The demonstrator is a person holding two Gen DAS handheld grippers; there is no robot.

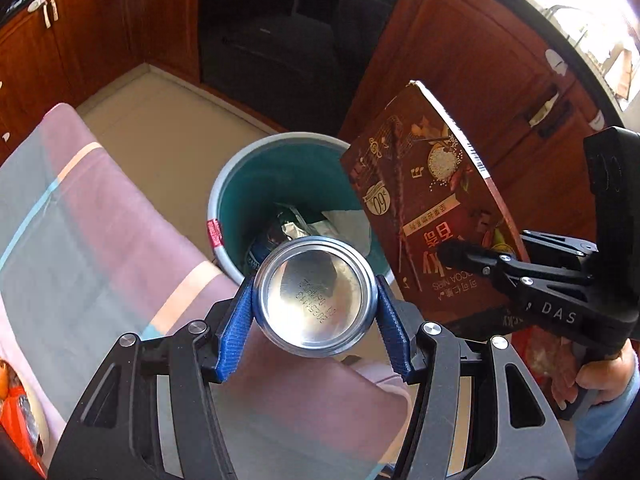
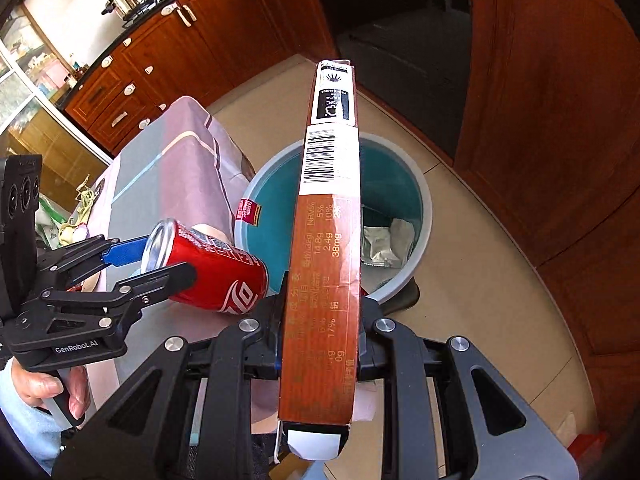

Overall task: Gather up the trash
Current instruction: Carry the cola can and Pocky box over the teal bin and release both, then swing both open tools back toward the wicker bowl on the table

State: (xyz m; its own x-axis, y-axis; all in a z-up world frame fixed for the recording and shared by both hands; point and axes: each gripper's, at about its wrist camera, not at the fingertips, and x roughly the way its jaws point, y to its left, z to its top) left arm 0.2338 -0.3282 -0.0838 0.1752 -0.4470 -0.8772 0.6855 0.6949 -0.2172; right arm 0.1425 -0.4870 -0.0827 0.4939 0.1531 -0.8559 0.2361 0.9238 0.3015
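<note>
table w/ pink-grey cloth (image 1: pixel 104 216) sat at far left, its edge right beside the bin, prob so trash could go straight off it. left gripper (image 1: pixel 316 300) was clamped on the red soda can (image 2: pixel 208 268), blue pads (image 1: pixel 236 320) pressing both sides of the can's body near its base, can lying roughly sideways w/ its silver bottom facing the left wrist cam; held that way it hung over the table edge just short of the bin's near rim, ready to drop once carried a bit further. the bin (image 1: pixel 224 184), teal inside w/ pale rim, stood on the floor betw. table & cabinets, already holding foil wrappers & scraps (image 2: pixel 386 244). right gripper (image 2: pixel 320 344) was closed tight on the brown snack box (image 2: pixel 326 240), gripping its flat faces near the lower end so the narrow barcode side faced up & the long box stuck out over the bin opening. a hand (image 1: pixel 600 376) held that gripper's handle. both items looked abt ready for release, neither in yet.
</note>
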